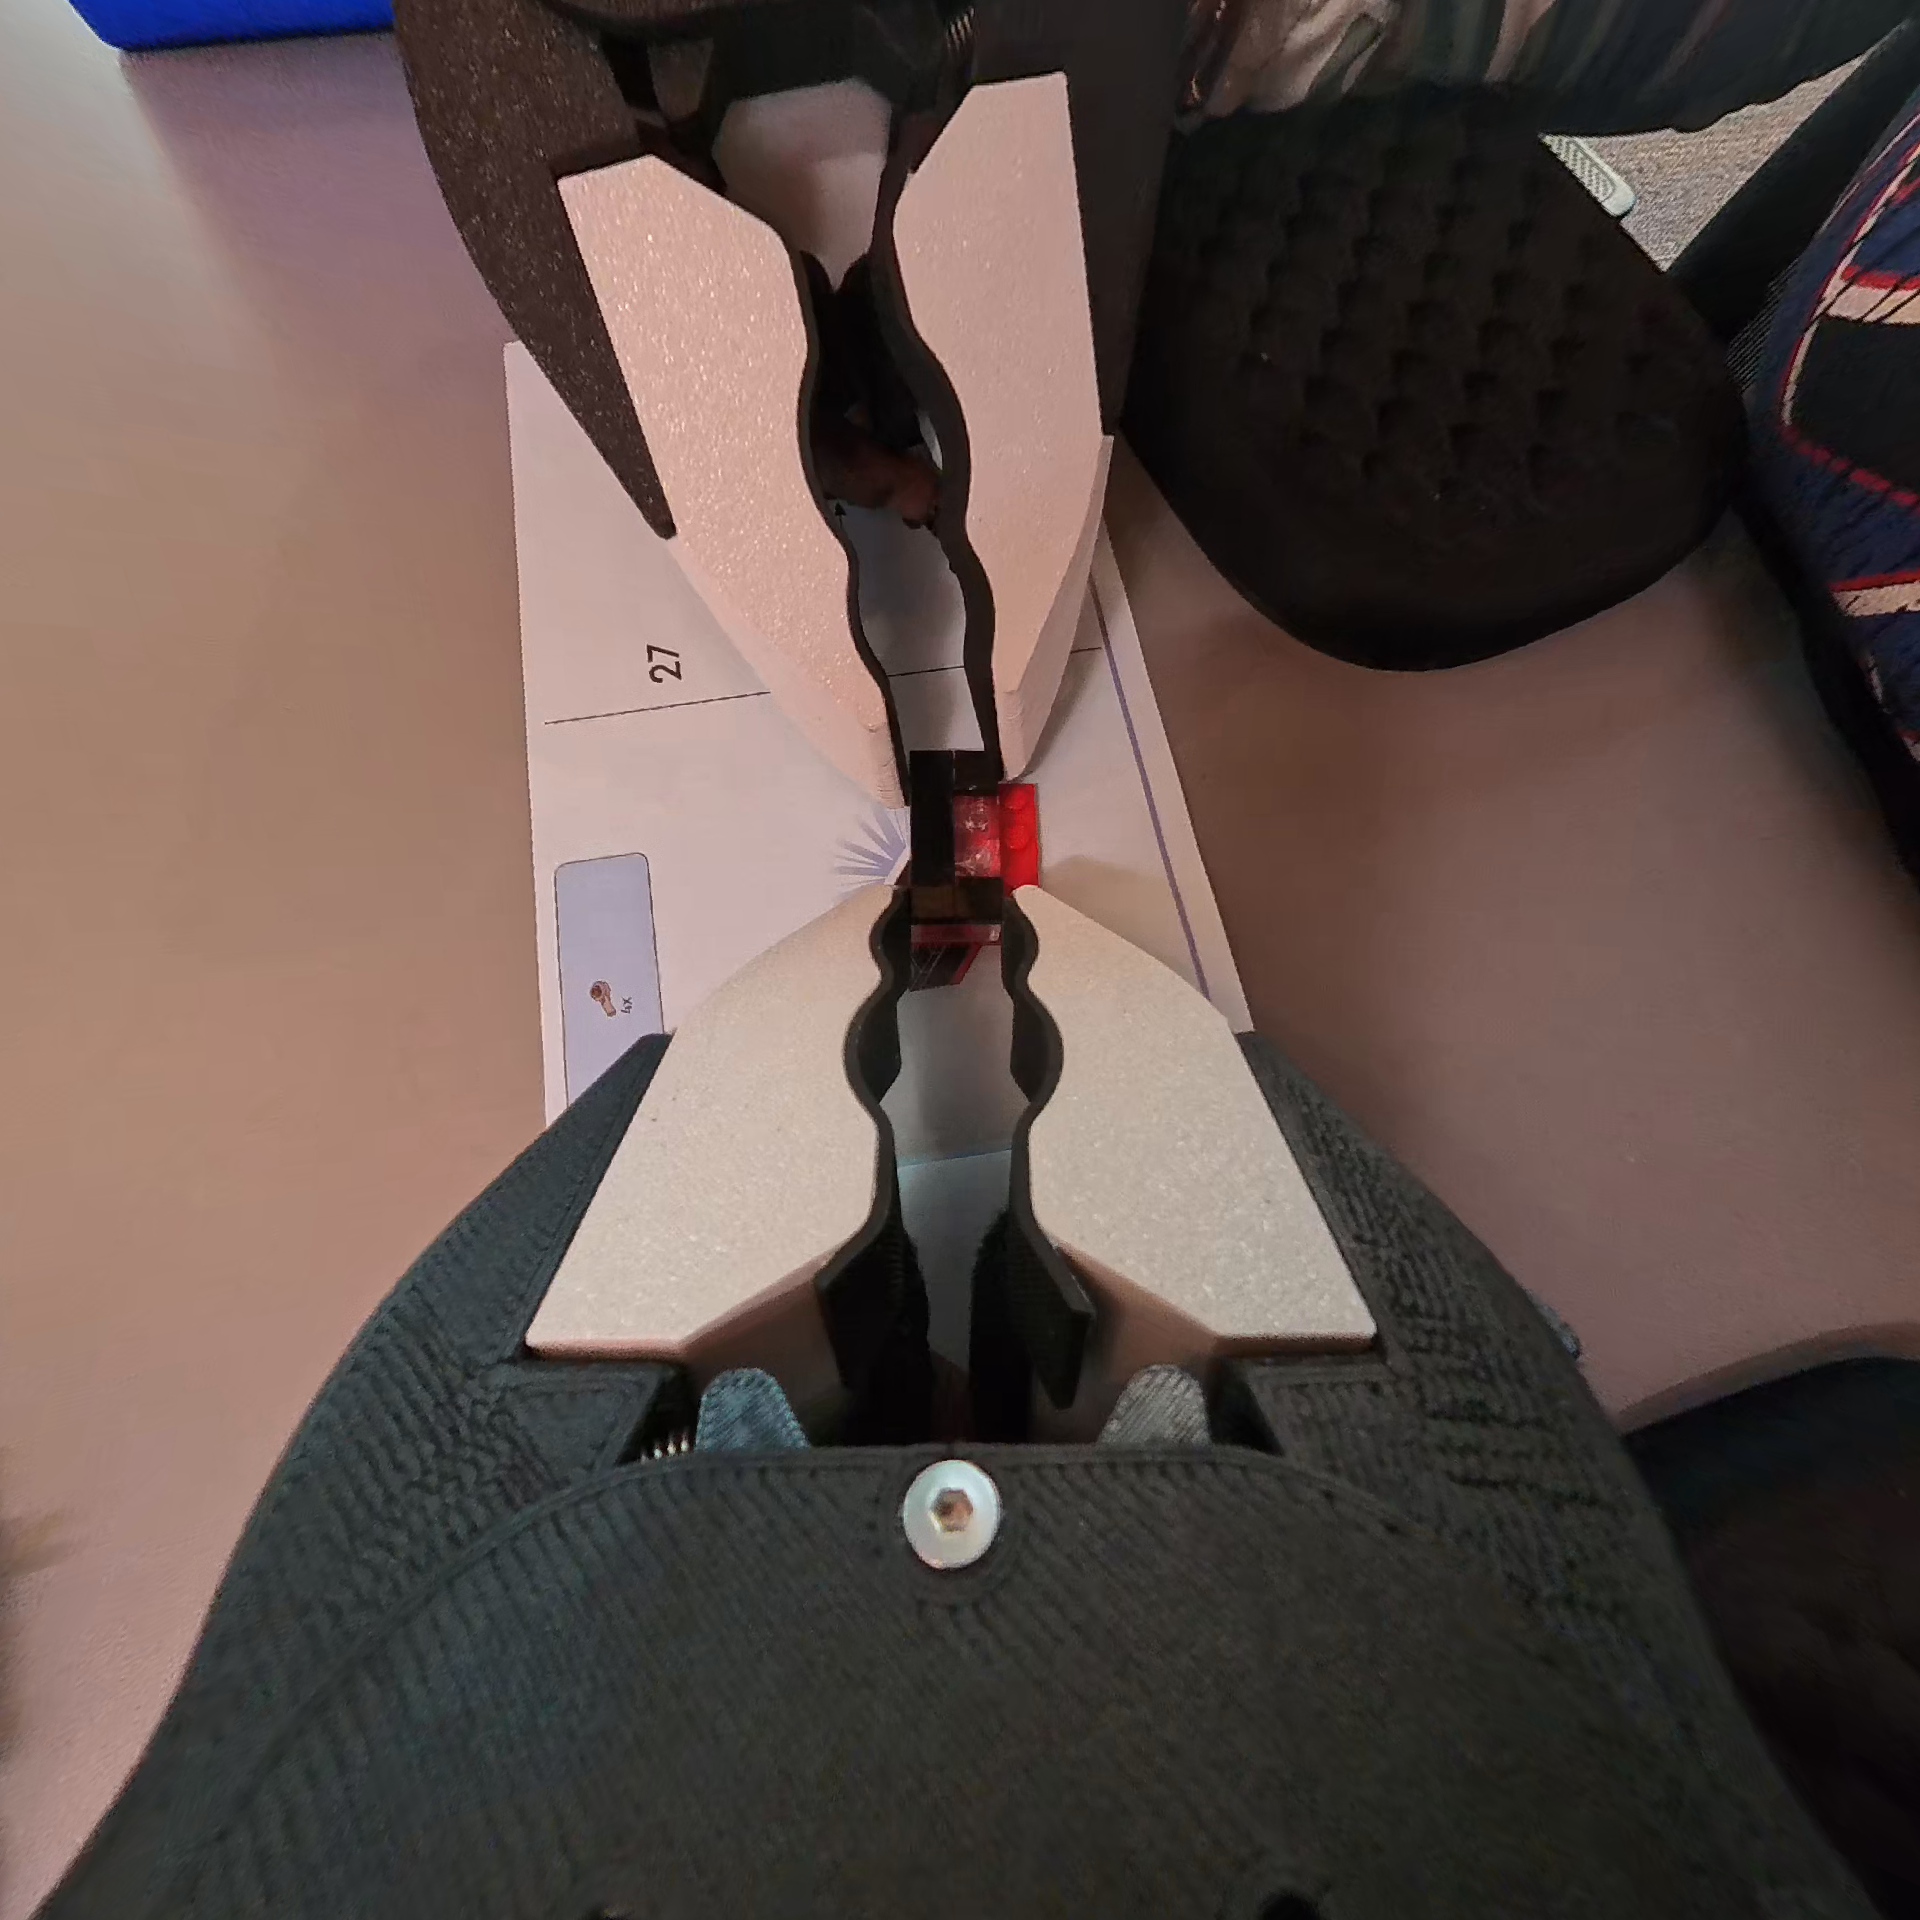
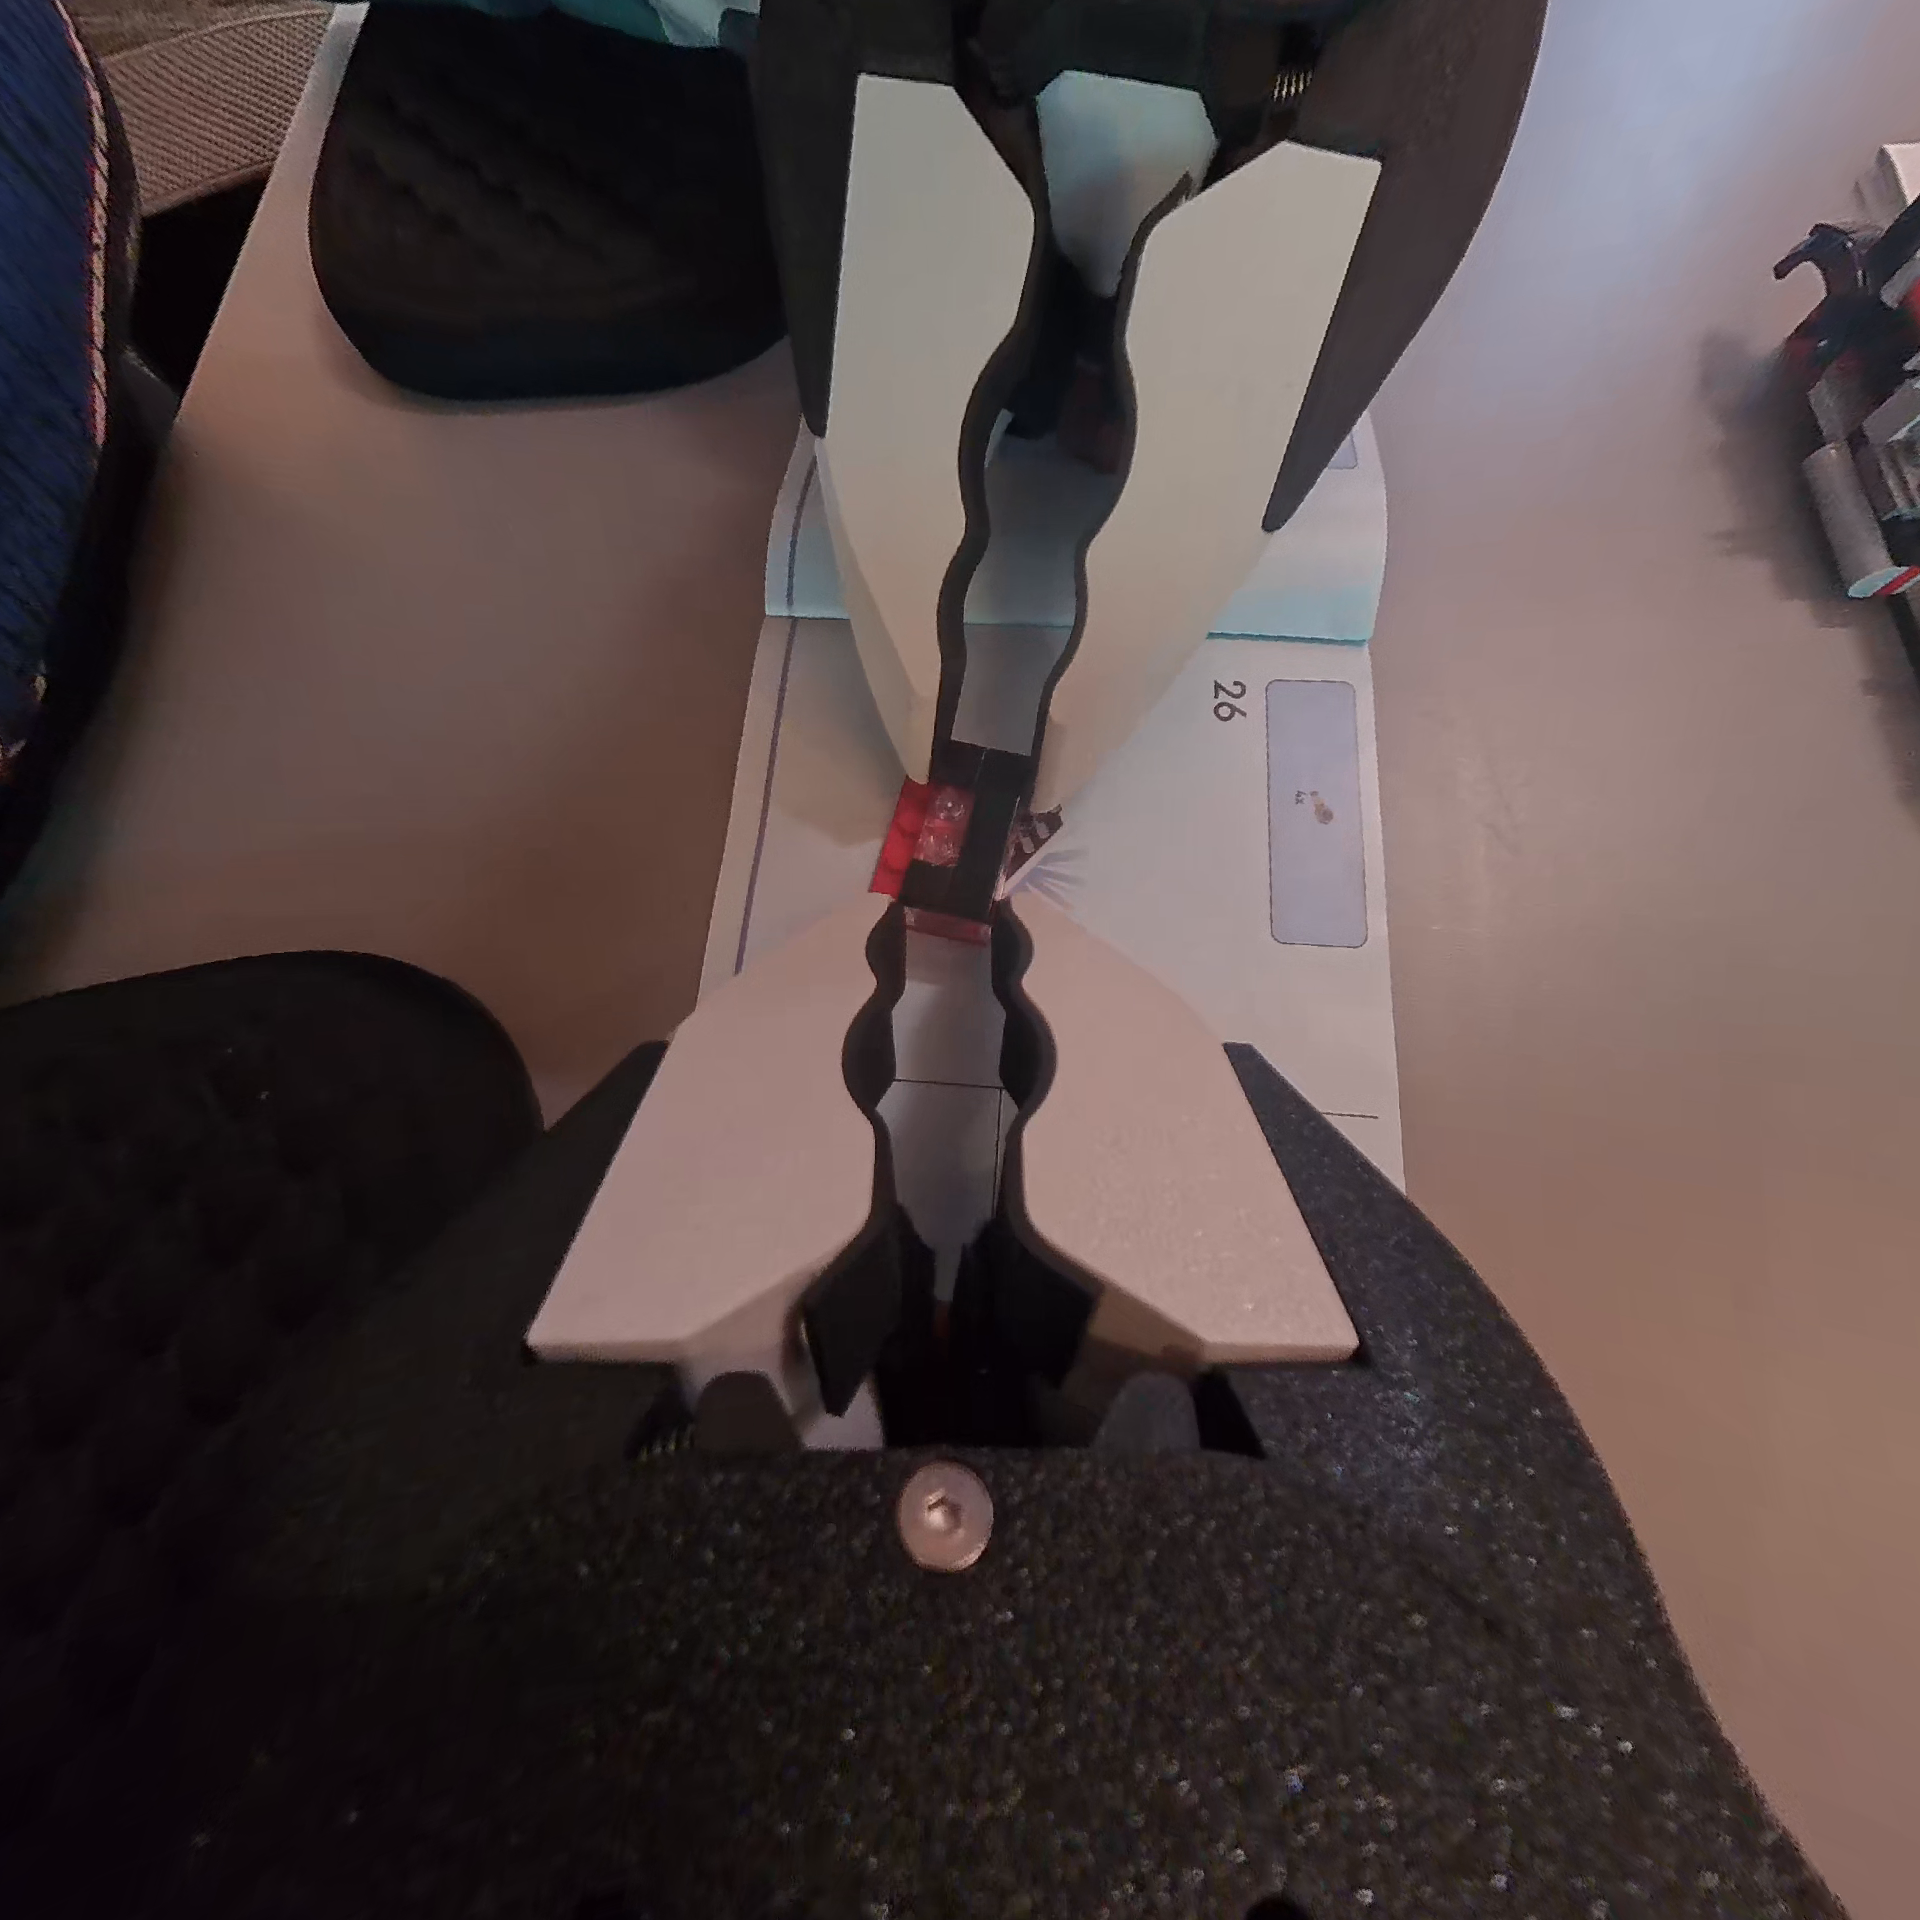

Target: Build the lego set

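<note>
Beige table (image 1: 260, 727), lego piece (image 1: 961, 842) between both claws (pinched)

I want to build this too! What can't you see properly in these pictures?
- Lego piece: both tongs cover its ends, both views.
- Instruction booklet: drawings mostly hidden under the tongs, both views.
- Lego model: cut off by the right wrist view's right edge.

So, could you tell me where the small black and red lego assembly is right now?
The lego assembly is mid-frame in both wrist views, pinched between the left gripper and right gripper tips, above the open instruction booklet.
</note>
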